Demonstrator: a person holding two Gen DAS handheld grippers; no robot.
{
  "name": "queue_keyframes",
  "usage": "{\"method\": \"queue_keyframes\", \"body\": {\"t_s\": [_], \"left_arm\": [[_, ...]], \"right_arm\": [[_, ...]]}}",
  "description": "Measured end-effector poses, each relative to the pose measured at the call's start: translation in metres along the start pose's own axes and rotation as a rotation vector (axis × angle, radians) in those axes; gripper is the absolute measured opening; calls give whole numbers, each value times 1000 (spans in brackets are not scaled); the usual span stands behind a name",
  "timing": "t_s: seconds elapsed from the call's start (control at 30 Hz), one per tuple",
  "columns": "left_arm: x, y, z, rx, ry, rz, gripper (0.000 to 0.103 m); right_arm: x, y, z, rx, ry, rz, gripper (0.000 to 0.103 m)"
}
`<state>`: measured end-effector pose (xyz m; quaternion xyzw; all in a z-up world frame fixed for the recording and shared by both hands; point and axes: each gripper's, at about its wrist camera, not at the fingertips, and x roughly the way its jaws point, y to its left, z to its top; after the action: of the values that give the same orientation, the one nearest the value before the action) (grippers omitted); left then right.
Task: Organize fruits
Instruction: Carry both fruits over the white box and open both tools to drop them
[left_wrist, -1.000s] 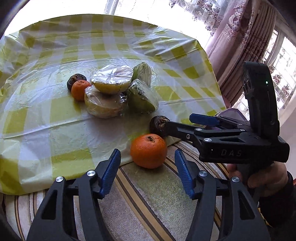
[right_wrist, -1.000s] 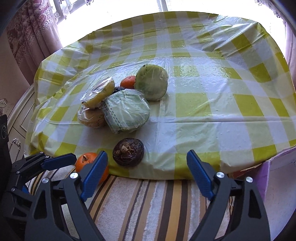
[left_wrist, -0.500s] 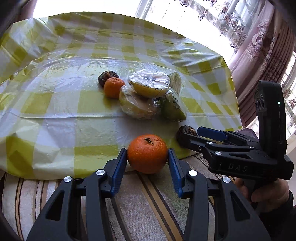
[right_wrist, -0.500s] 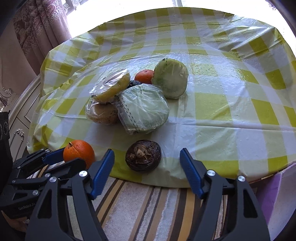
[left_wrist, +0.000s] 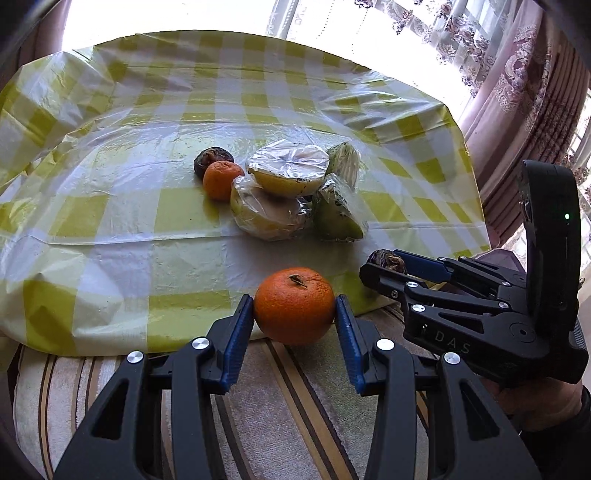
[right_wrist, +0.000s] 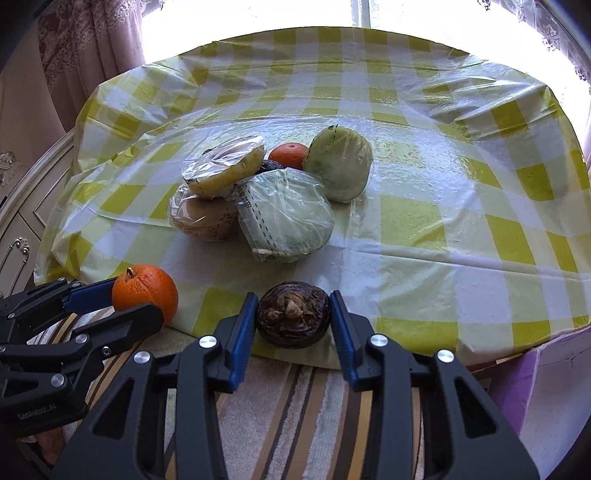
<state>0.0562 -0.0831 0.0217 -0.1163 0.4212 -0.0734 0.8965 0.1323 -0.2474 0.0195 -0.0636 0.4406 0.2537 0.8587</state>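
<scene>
Fruits are mostly sitting in a cluster mid-table: two wrapped halves (left_wrist: 273, 188) stacked, two green wedges (right_wrist: 284, 218) to their right, a small orange (left_wrist: 221, 179) and a dark fruit (left_wrist: 212, 160) at the far left of it. Two strays are lying at the near edge of the checked cloth (left_wrist: 110, 221), where it gives way to the striped mat (left_wrist: 280, 406).

I am holding both. My left claw (left_wrist: 294, 314) is pinching the big orange (left_wrist: 294, 304), its blue pads (left_wrist: 240, 325) pressing the orange's sides. My right claw (right_wrist: 293, 319) has just been closing, and its pads (right_wrist: 243, 325) are now touching the dark, wrinkled fruit (right_wrist: 293, 317) on both flanks; from the left view only the top of that fruit is showing past the claw.

To do this well, I am thinking each grip should stay across the fruit's widest part, since both are round and could roll out forward. I would lift straight up before carrying either one far toward the cluster, keeping the two claws apart so they are not colliding. The wrinkled fruit looks soft, so a gentle squeeze seems wiser. The cloth is loose plastic; dragging could bunch it and upset the stacked halves.
</scene>
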Motion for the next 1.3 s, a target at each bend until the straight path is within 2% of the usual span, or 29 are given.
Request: {"method": "queue_keyframes", "body": {"t_s": [0.23, 0.6, 0.87, 1.03, 1.23, 1.3], "left_arm": [[11, -48, 2, 73, 32, -54, 41], [51, -170, 0, 269, 95, -197, 41], [80, -255, -17, 423, 155, -269, 41], [93, -282, -26, 481, 187, -273, 41], [101, -292, -34, 514, 207, -247, 43], [99, -291, -32, 508, 193, -253, 53]], "right_arm": [[-34, -46, -19, 86, -25, -33, 40], [-96, -152, -66, 246, -61, -197, 40], [-117, -216, -115, 372, -20, -318, 40], [-123, -242, -140, 427, 3, -363, 40], [-123, -251, -145, 452, 14, -375, 40], [-122, -249, -144, 442, 18, -388, 41]]}}
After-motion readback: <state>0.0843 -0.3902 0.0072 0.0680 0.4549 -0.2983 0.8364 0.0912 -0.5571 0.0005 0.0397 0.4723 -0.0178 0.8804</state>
